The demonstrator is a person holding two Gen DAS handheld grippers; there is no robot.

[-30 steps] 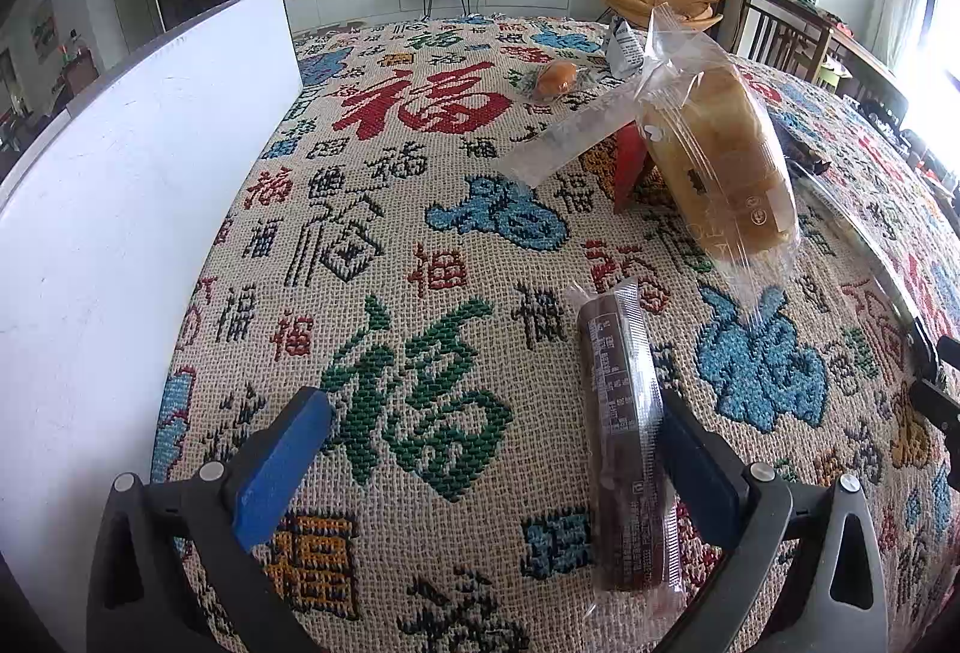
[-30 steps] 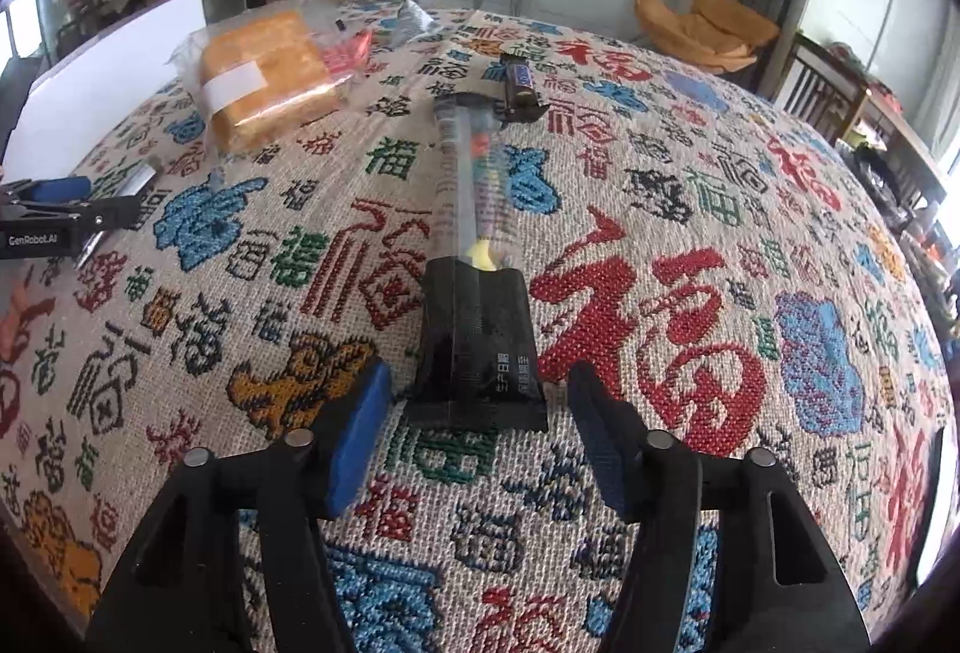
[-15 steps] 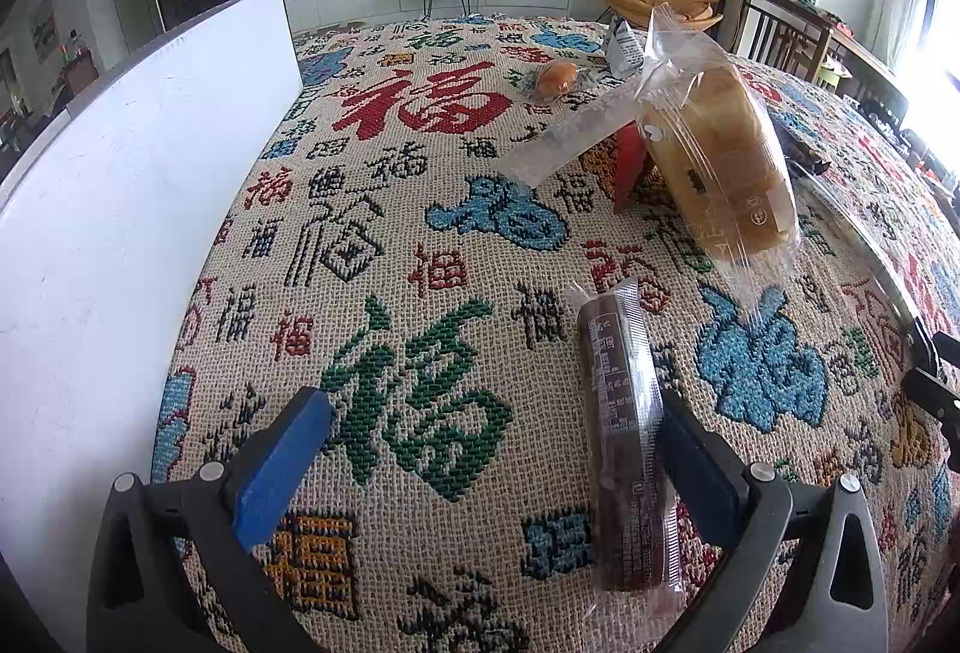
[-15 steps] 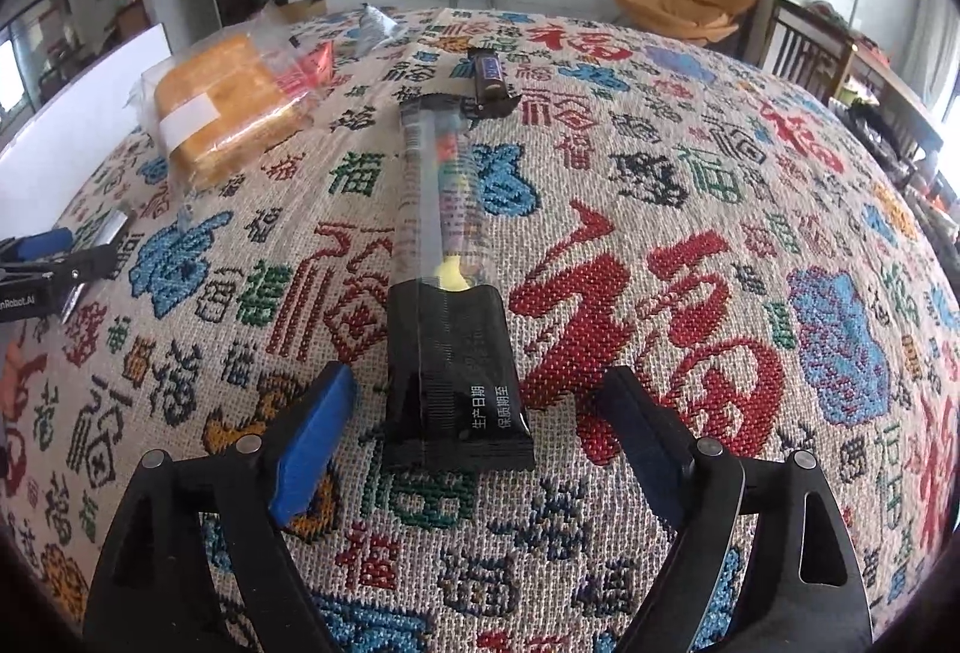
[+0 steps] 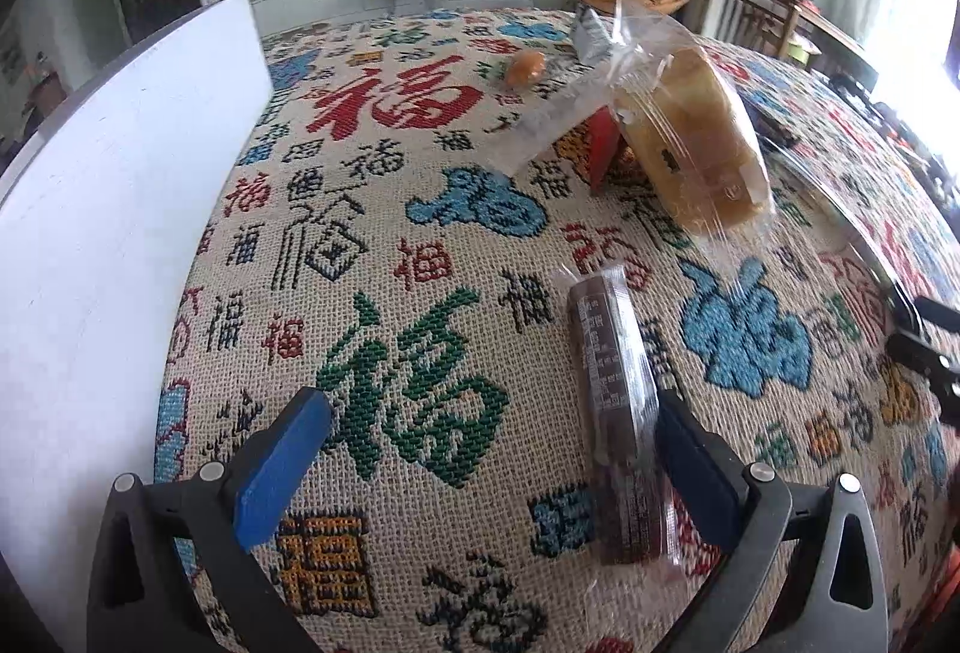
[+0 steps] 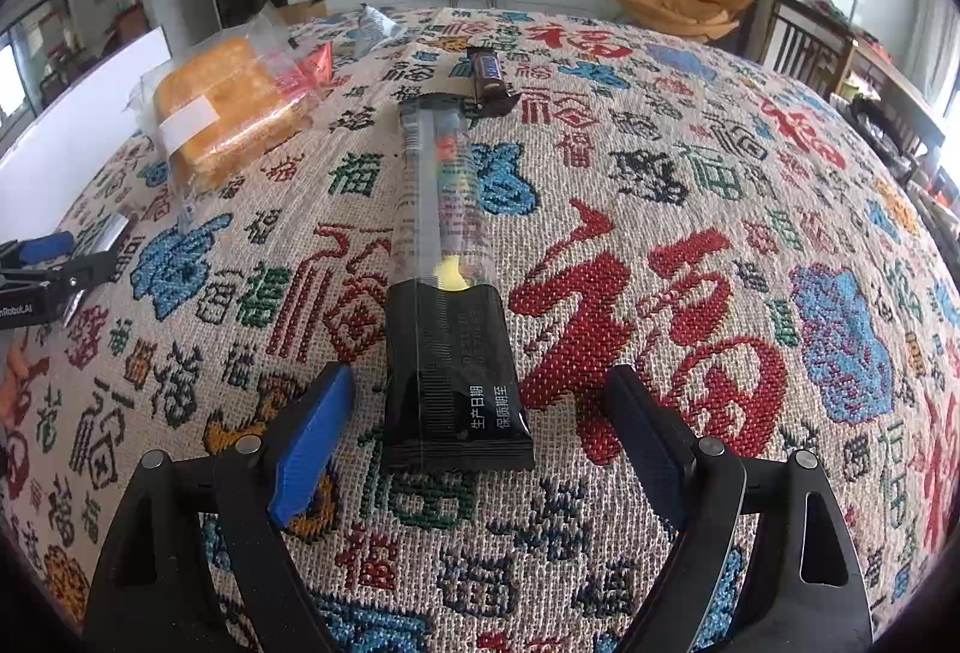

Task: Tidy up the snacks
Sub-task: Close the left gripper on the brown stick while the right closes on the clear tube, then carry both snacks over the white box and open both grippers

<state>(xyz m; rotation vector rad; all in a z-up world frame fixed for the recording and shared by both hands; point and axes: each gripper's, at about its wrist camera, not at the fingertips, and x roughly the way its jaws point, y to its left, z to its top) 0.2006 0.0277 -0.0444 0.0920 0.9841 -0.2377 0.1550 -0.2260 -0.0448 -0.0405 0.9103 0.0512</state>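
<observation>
Patterned tablecloth (image 6: 690, 173) | right gripper (image 6: 474, 425) jaws just widened, long black snack pack (image 6: 447, 329) lying free between them, frame centre | left gripper (image 5: 492, 449) wide; brown wrapped bar (image 5: 618, 413) seemingly touching one finger, lower right | regrasp likely next

Open worktop to my left, clutter ahead

A wide bare stretch of patterned worktop (image 5: 384, 245) runs beside the white board (image 5: 108, 233), which walls off the left; the bagged bread (image 5: 696, 143) and long black packet (image 6: 447, 281) block the middle.
</observation>
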